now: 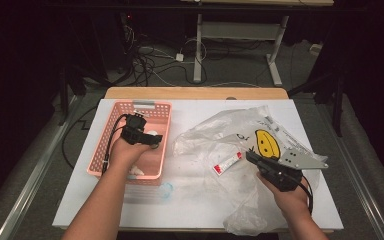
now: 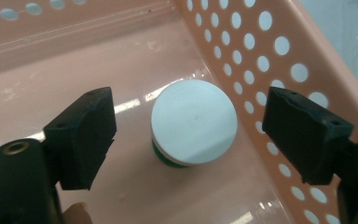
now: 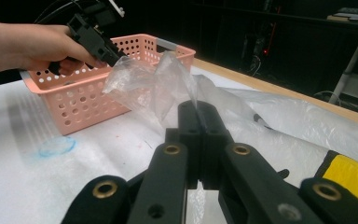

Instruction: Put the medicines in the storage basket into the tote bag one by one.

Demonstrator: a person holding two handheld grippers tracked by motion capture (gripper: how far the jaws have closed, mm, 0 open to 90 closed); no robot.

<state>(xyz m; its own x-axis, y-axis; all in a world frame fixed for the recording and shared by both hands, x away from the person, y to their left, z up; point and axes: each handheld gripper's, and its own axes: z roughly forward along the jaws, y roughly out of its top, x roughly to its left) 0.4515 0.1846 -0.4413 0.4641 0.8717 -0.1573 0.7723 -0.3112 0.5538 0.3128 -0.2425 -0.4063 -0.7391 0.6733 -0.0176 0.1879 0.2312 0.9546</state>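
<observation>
Basket [image 1: 111,150], pink, perforated: holds white-capped jar [image 2: 194,122] standing near its side wall. Left gripper [image 2: 191,135] inside, jaws apart either side of cap, not touching. Right gripper [image 3: 198,122] clamped on clear plastic bag [image 3: 158,88] over white table [image 1: 190,200].

We cannot see the green jar [image 2: 168,156] under its white lid [image 2: 194,121]. The tiny words on the red packet [image 1: 227,163] are too small for us.
</observation>
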